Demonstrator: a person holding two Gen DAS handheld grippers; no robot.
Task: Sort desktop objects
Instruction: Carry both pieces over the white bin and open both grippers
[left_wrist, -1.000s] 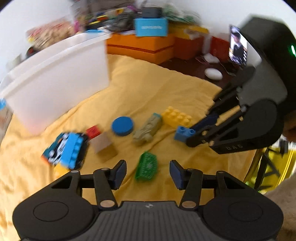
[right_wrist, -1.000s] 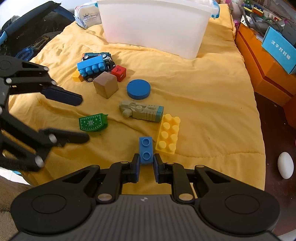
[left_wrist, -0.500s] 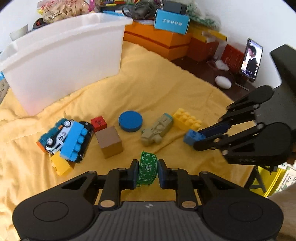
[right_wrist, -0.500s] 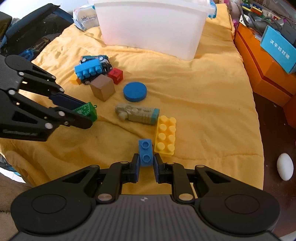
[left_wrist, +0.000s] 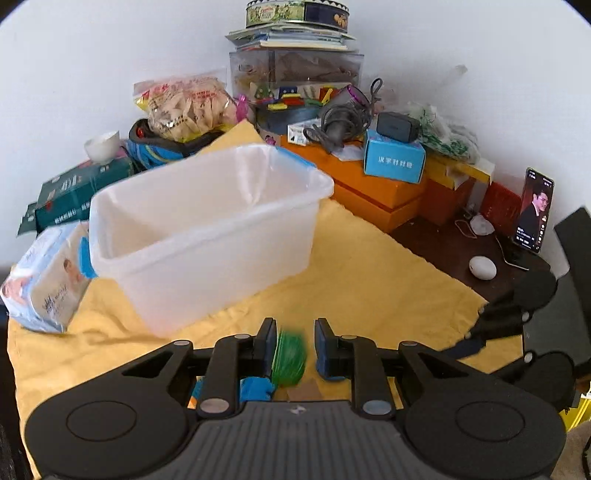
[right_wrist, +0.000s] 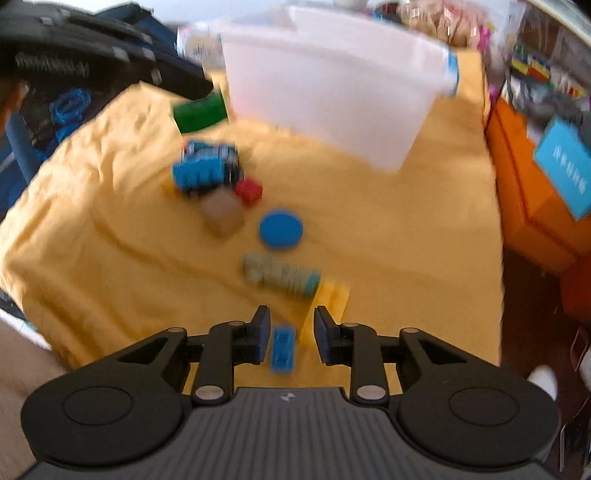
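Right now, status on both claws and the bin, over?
Left claw gripping green piece, raised near white bin. Right claw opening, blue brick loose between pads. Nothing blocking bin.

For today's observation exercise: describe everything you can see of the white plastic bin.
The white plastic bin is a translucent, rectangular tub with a rolled rim and blue handle tabs at its ends. It looks empty, stands upright and open-topped on the yellow cloth, at the far side from the scattered toys. A white wipes pack sits close beside one end.
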